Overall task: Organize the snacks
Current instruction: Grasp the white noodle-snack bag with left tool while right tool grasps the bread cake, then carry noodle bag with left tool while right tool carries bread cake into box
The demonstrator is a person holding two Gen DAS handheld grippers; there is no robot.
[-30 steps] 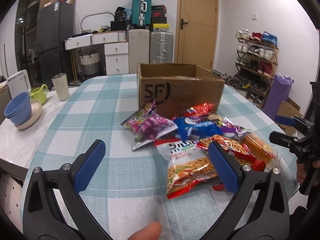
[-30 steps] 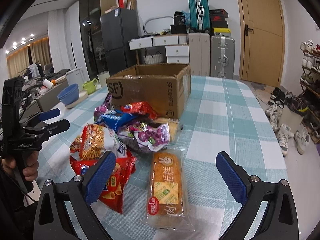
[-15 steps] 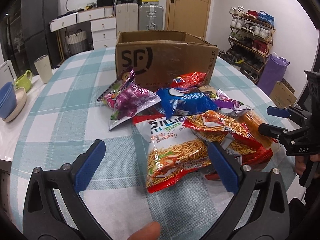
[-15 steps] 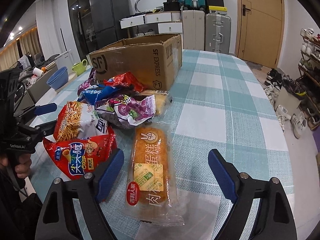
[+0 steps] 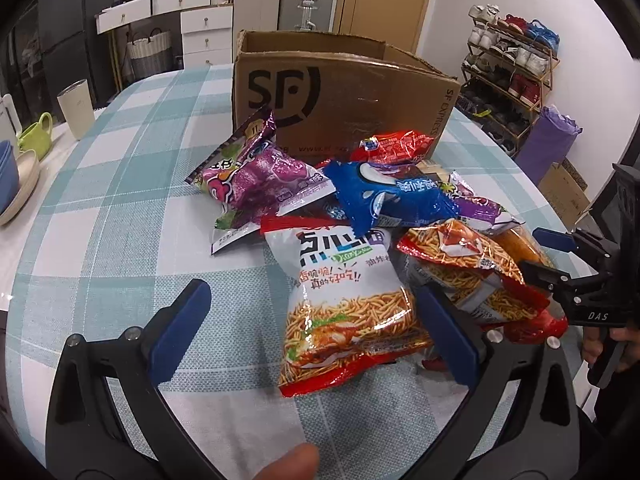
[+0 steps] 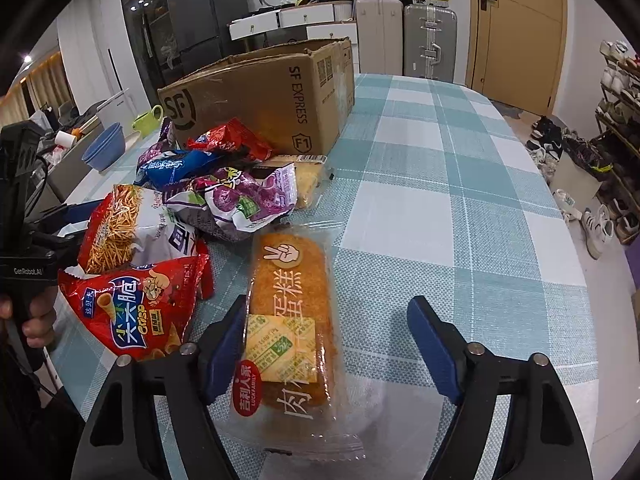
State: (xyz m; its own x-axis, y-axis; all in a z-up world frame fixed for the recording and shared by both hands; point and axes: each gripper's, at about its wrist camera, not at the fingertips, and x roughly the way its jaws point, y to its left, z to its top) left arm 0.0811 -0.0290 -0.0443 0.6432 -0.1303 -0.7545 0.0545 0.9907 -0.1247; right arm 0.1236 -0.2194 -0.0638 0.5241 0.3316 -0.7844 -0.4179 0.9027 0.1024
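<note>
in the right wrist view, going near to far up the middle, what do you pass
right gripper → cake in clear wrapper → purple snack bag → red snack bag → SF Express cardboard box

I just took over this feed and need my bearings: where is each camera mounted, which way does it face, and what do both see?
Left wrist: on the left gripper, angled down over the noodle snack bag toward the cardboard box; a fingertip shows at the bottom, the right gripper at right.
Right wrist: on the right gripper, jaws just closing, astride the cake packet without pressing it; the person's hand holds the other gripper at left.
Shared: the box, snack pile, checked tablecloth.
</note>
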